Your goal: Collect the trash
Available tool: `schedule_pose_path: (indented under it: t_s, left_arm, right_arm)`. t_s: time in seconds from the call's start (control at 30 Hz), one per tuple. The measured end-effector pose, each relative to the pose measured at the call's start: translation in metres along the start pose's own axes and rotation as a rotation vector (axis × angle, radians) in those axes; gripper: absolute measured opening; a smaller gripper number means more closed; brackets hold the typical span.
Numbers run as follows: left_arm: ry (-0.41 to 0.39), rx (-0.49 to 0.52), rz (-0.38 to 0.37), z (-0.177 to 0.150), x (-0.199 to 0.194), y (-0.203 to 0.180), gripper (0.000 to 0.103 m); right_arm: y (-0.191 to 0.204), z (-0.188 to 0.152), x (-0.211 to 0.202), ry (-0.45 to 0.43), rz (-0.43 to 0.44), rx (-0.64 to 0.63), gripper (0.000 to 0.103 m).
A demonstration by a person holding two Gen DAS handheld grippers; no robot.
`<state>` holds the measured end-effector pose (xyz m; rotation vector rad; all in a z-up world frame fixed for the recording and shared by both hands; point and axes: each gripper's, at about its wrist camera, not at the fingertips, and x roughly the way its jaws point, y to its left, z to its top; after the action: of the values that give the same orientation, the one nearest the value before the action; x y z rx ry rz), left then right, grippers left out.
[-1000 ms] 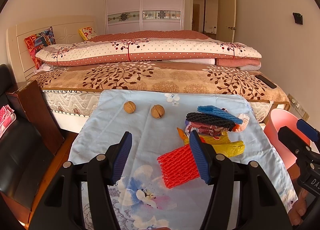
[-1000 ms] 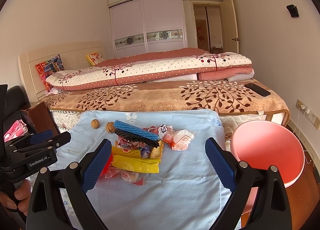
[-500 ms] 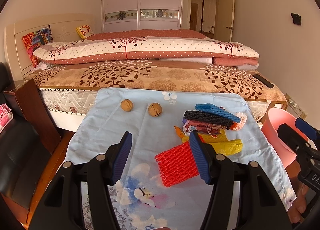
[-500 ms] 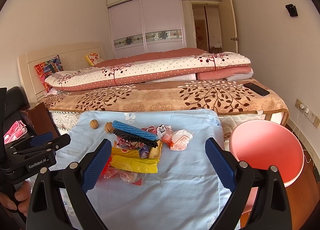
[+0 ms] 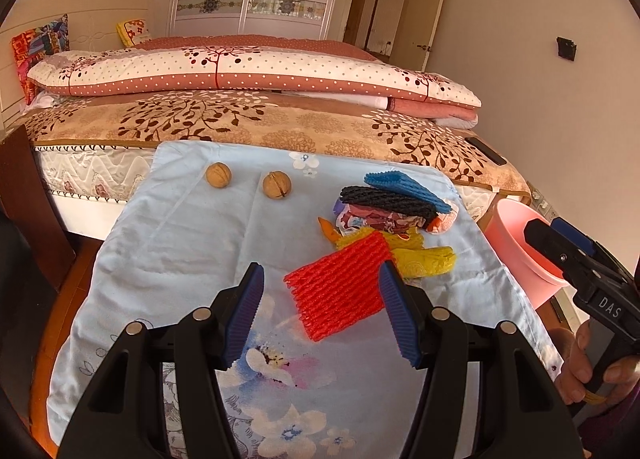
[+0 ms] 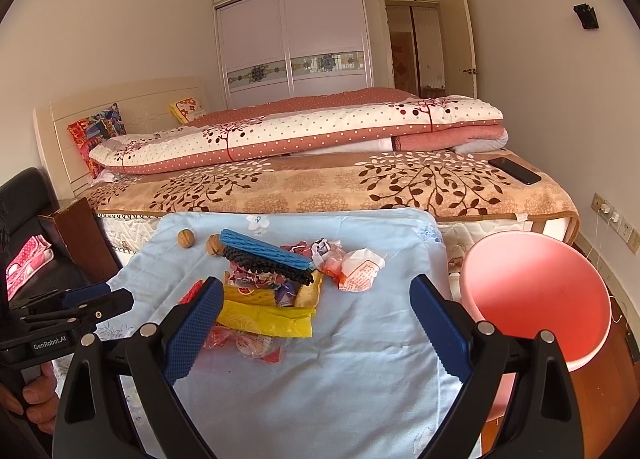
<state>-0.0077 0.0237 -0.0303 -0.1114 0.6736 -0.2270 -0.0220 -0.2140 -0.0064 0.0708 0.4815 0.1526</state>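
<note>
A heap of trash lies on a light blue cloth (image 5: 180, 243) (image 6: 360, 371): a red foam net (image 5: 338, 289), a yellow wrapper (image 5: 424, 259) (image 6: 264, 317), a black foam net (image 5: 386, 201) (image 6: 268, 265), a blue foam net (image 5: 404, 185) (image 6: 264, 245) and a crumpled white-orange wrapper (image 6: 360, 269). Two walnuts (image 5: 219, 175) (image 5: 276, 186) sit at the cloth's far left. My left gripper (image 5: 320, 311) is open, its jaws spanning the red net's near end from just above. Over the cloth's near middle my right gripper (image 6: 316, 331) hovers wide open with nothing in it.
A pink bin (image 6: 536, 295) (image 5: 520, 243) stands right of the cloth. Behind is a bed (image 6: 320, 187) with folded quilts and a black phone (image 6: 514, 171). A dark wooden cabinet (image 5: 28, 195) and black seat stand at left. A hand (image 5: 580, 363) holds the right gripper.
The left gripper has moved forward and right, so the red foam net now lies between its jaws and looks nearer. The right gripper has hardly moved.
</note>
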Motion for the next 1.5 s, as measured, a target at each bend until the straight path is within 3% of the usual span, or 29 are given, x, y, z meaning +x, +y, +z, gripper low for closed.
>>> schedule_pose_path:
  t_s: [0.27,0.43,0.6,0.7,0.87,1.0,1.3,1.5]
  left_arm:
    - [0.101,0.012,-0.051,-0.009,0.028,0.006,0.060]
    - [0.092,0.086,-0.119,-0.014,0.028,-0.014,0.060]
    - [0.104,0.180,-0.075,-0.018,0.045,-0.041,0.060]
    - [0.111,0.185,-0.045,-0.018,0.054,-0.042,0.060]
    - [0.123,0.167,-0.054,-0.014,0.062,-0.036,0.020]
    - [0.133,0.107,-0.092,-0.010,0.060,-0.024,0.001]
    - [0.105,0.017,-0.105,0.000,0.041,0.002,0.000]
    - [0.117,-0.004,-0.126,0.005,0.036,0.008,0.000]
  right_arm:
    - [0.003,-0.010,0.016,0.064,0.023,-0.018,0.091]
    - [0.002,-0.013,0.023,0.083,0.025,-0.015,0.091]
    - [-0.001,-0.013,0.030,0.103,0.031,-0.009,0.089]
    - [-0.004,-0.013,0.032,0.115,0.040,-0.008,0.087]
    - [-0.007,-0.010,0.037,0.133,0.104,0.001,0.084]
    - [0.001,0.001,0.040,0.129,0.180,-0.025,0.083]
    - [0.035,0.038,0.070,0.161,0.302,-0.130,0.077]
    - [0.055,0.049,0.114,0.245,0.292,-0.174,0.065]
